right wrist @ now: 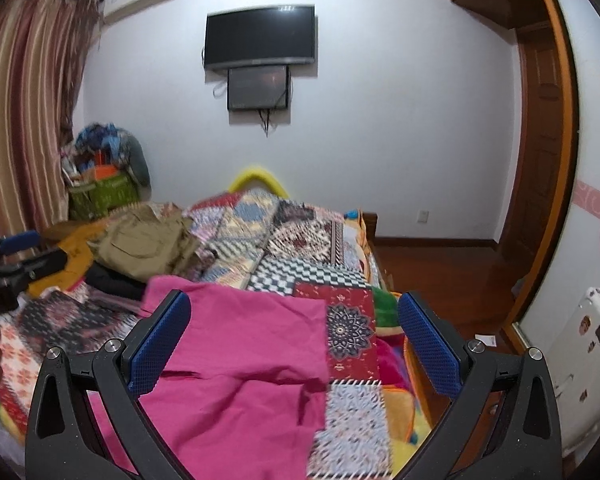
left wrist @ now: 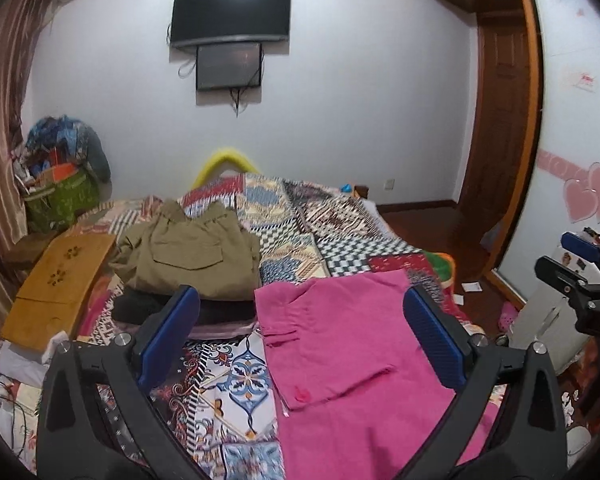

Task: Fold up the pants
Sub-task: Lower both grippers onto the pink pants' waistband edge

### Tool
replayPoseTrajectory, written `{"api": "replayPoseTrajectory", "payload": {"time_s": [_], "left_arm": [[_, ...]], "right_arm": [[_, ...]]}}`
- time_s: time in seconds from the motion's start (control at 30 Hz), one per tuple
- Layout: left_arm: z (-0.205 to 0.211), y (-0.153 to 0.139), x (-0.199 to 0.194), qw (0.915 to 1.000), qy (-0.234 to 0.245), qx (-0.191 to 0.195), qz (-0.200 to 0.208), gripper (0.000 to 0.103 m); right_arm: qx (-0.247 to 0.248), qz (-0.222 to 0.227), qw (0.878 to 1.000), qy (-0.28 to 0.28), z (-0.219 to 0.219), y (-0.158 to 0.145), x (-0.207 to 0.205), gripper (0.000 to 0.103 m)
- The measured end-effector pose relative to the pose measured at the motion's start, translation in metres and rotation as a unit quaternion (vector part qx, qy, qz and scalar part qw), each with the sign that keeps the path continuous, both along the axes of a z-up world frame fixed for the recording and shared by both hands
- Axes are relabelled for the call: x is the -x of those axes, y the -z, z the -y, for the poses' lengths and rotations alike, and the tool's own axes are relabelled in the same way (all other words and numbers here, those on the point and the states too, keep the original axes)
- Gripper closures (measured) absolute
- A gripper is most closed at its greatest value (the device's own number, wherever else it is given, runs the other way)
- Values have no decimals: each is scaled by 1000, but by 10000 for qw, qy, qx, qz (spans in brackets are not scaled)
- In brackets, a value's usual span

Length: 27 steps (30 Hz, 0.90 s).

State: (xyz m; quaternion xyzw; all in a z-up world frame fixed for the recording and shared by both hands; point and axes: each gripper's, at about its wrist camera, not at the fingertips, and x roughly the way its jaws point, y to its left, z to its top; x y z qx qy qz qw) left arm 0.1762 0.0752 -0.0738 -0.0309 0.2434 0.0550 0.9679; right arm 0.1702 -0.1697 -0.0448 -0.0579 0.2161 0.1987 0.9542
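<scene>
Pink pants (left wrist: 340, 352) lie spread on the patterned bedspread (left wrist: 236, 380), waist end away from me, a back pocket showing. They also show in the right wrist view (right wrist: 240, 364), wrinkled near the right edge. My left gripper (left wrist: 300, 332) is open and empty, held above the pants' left part. My right gripper (right wrist: 296, 344) is open and empty above the pants' right edge; it also shows at the right of the left wrist view (left wrist: 580, 264).
A stack of folded clothes, olive pants (left wrist: 196, 256) on top of dark ones (left wrist: 220, 312), sits at the back left. A wooden lap tray (left wrist: 56, 284) lies left of it. The bed's right edge (right wrist: 412, 380) drops to a wooden floor.
</scene>
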Motion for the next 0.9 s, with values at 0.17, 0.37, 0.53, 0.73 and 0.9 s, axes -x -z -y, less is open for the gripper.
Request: {"api": "replayPoseTrajectory", "payload": {"time_s": [0.17, 0.37, 0.53, 0.73, 0.9], "left_arm": [[-30, 32, -54, 9989, -125, 145, -439, 6], [-57, 70, -109, 9958, -144, 126, -894, 22], [-71, 96, -134, 9934, -186, 119, -1125, 23], [-73, 123, -156, 9890, 90, 285, -1446, 35], [-64, 133, -160, 9878, 311, 304, -1495, 37]], "right_arm": [[211, -302, 9993, -36, -2, 19, -46, 0], [341, -586, 9977, -80, -2, 44, -92, 0], [567, -872, 9944, -198, -5, 70, -124, 10], [577, -1433, 9871, -416, -5, 102, -156, 31], [365, -1833, 9805, -604, -6, 121, -179, 43]]}}
